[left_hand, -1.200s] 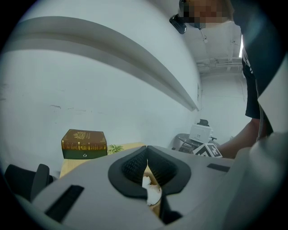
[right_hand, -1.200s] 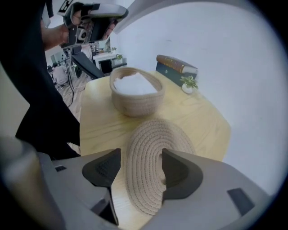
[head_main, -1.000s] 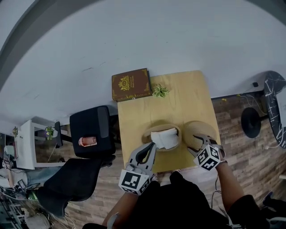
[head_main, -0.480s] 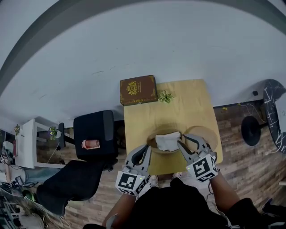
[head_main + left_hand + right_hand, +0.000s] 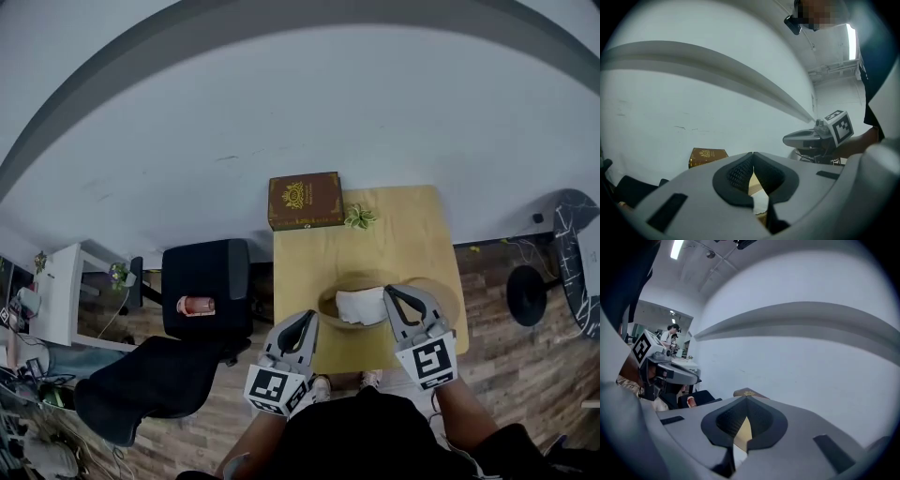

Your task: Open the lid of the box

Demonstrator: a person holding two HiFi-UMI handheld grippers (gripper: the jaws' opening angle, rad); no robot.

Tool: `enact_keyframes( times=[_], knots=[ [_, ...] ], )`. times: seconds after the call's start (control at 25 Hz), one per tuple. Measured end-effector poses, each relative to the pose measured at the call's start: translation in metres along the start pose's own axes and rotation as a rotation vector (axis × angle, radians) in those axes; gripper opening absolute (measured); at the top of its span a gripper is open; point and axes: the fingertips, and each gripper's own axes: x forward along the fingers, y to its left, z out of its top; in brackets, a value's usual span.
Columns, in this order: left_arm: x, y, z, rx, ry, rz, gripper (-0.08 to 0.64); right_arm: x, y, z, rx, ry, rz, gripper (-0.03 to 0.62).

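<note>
A round wooden box (image 5: 339, 305) stands uncovered near the front edge of the yellow table (image 5: 394, 244), with white paper (image 5: 361, 306) inside. Its lid (image 5: 447, 298) lies flat just to the right, partly hidden by my right gripper (image 5: 388, 292). That gripper is shut and holds nothing; it hovers over the box's right rim. My left gripper (image 5: 310, 317) is also shut and empty, at the box's front left. In the left gripper view the left gripper's (image 5: 753, 153) tips meet, and in the right gripper view so do the right gripper's (image 5: 746, 399).
A brown book-shaped case (image 5: 305, 200) lies at the table's far left corner, with a small plant (image 5: 357, 217) beside it. A black chair (image 5: 206, 286) stands left of the table, and a round black stand base (image 5: 525, 269) sits on the floor at the right.
My right gripper has left the lid, moved left toward the box and closed its jaws. The left gripper has barely moved. The head view has shifted.
</note>
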Motion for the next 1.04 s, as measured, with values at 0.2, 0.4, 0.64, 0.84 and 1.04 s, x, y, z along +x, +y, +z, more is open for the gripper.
enact_keyframes(
  times=[0.2, 0.4, 0.64, 0.84, 1.04],
  knots=[
    [-0.010, 0.005, -0.004, -0.010, 0.010, 0.019, 0.020, 0.000, 0.005, 0.016, -0.002, -0.018, 0.007, 0.018],
    [-0.016, 0.007, -0.006, -0.003, 0.012, 0.023, 0.020, 0.003, 0.012, 0.020, 0.013, -0.025, 0.019, 0.018],
    [-0.016, 0.014, 0.003, 0.043, -0.008, 0.016, 0.020, 0.008, 0.023, 0.034, 0.026, -0.071, 0.057, 0.018],
    [-0.016, 0.018, 0.007, 0.041, -0.016, 0.034, 0.020, 0.010, 0.023, 0.036, 0.056, -0.060, 0.059, 0.018],
    [-0.020, 0.018, 0.009, 0.053, -0.020, 0.029, 0.020, 0.010, 0.030, 0.041, 0.008, -0.059, 0.068, 0.018]
  ],
)
